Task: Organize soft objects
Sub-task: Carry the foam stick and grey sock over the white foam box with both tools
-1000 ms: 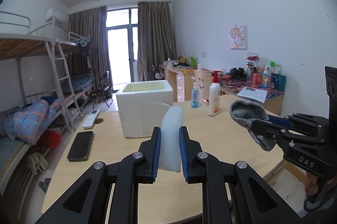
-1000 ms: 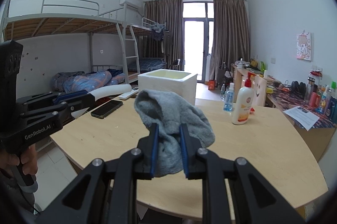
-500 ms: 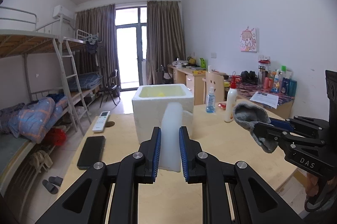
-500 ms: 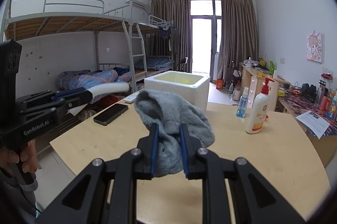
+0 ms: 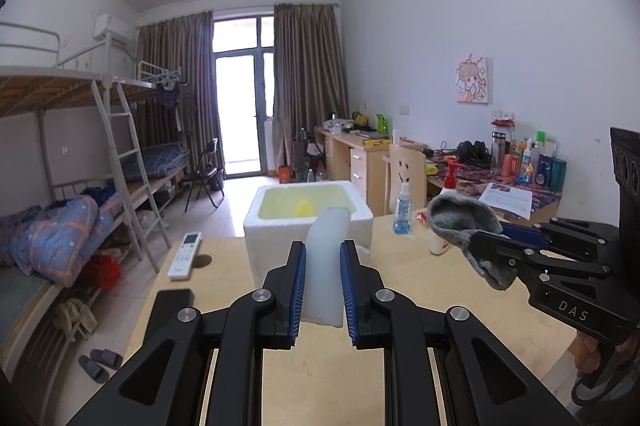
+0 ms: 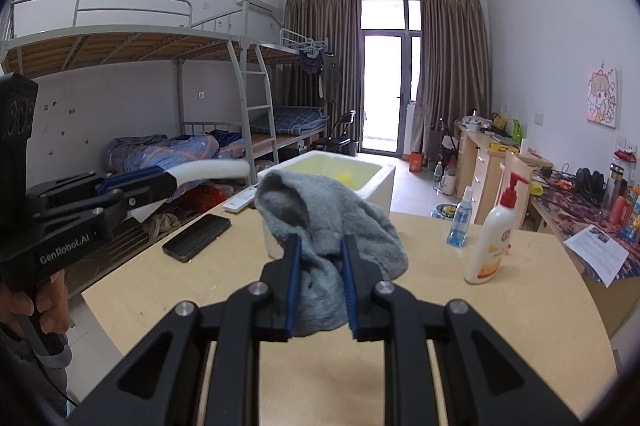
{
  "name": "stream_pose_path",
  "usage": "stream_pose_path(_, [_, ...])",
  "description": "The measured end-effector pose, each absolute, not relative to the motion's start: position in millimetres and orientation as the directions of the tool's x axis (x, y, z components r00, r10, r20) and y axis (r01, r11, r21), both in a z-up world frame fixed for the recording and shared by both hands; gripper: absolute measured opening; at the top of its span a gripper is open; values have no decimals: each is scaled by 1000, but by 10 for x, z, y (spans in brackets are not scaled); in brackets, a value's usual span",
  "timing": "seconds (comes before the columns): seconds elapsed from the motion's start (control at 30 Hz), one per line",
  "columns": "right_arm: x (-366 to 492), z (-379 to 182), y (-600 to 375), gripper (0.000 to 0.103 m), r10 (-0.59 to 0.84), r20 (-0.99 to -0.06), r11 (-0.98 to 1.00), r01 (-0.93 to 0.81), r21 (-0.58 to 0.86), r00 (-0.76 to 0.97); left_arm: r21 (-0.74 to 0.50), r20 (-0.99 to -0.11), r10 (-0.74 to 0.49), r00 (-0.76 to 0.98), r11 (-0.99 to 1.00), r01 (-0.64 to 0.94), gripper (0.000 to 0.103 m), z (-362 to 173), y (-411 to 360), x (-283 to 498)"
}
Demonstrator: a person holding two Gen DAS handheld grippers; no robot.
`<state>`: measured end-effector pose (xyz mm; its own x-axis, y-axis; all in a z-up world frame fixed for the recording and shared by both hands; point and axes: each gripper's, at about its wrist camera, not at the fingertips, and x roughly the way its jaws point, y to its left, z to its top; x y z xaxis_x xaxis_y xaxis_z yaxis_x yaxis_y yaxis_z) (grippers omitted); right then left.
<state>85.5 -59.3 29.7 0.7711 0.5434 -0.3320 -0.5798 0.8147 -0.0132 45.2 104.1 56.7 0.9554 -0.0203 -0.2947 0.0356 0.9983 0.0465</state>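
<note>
Dorm room, wooden table [image 5: 400, 366]; left gripper [image 5: 320, 286] clamps white foam strip [image 5: 325, 266], right gripper [image 6: 319, 282] clamps grey sock [image 6: 320, 218], styrofoam box [image 5: 280, 226] ahead.

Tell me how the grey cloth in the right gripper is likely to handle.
Probably floppy: the grey cloth slumps over both sides of the right gripper. Likely light, since a narrow pinch holds it. Its fuzzy pile suggests little slipping.

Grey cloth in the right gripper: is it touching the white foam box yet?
Apart. In the left wrist view the grey cloth hangs from the right gripper, with open tabletop and a bottle between it and the foam box.
</note>
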Motion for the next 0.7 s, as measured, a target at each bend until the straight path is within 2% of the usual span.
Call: stream_pose_path(0.7, [1343, 509, -332, 23, 542, -330, 813, -582, -29, 773, 64, -291, -7, 957, 998, 27, 19, 762, 1204, 1115])
